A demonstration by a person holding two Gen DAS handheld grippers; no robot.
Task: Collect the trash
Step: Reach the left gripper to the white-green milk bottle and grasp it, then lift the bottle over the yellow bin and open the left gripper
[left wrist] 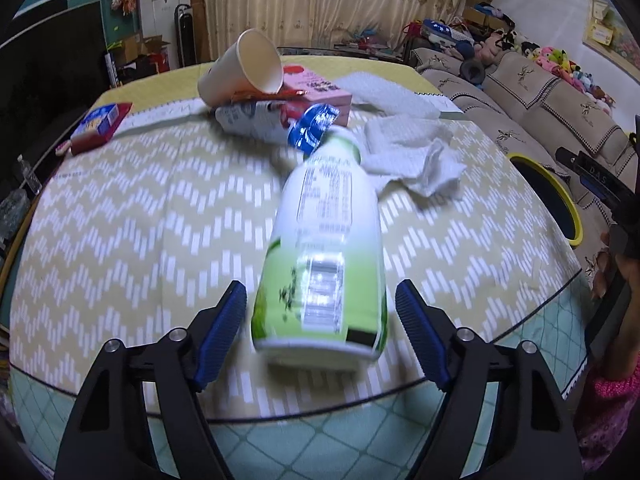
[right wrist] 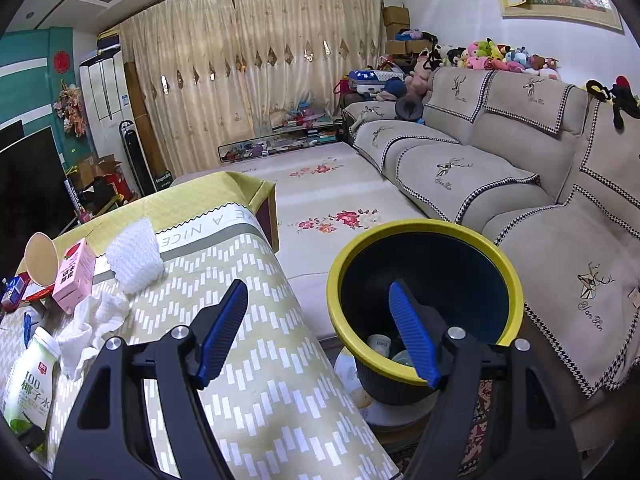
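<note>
Near table point(left wrist: 120, 240) edge: bottle point(left wrist: 320, 264) flanked by bare cloth on both sides, left side widest. Far edge blocked by cup point(left wrist: 240, 68), cartons point(left wrist: 320, 94), tissues point(left wrist: 408, 148). Bin point(right wrist: 424, 300) mouth unobstructed beside the right edge.

The left gripper point(left wrist: 320, 304) points steeply downward, its blue-padded fingers point(left wrist: 224, 332) spread apart with clear gaps on both sides, pressing on nothing. The right gripper point(right wrist: 318, 320) tilts down more gently, its jaws likewise wide and empty. At the left view's right edge, a hand point(left wrist: 612, 264) grips the other tool's black handle.
</note>
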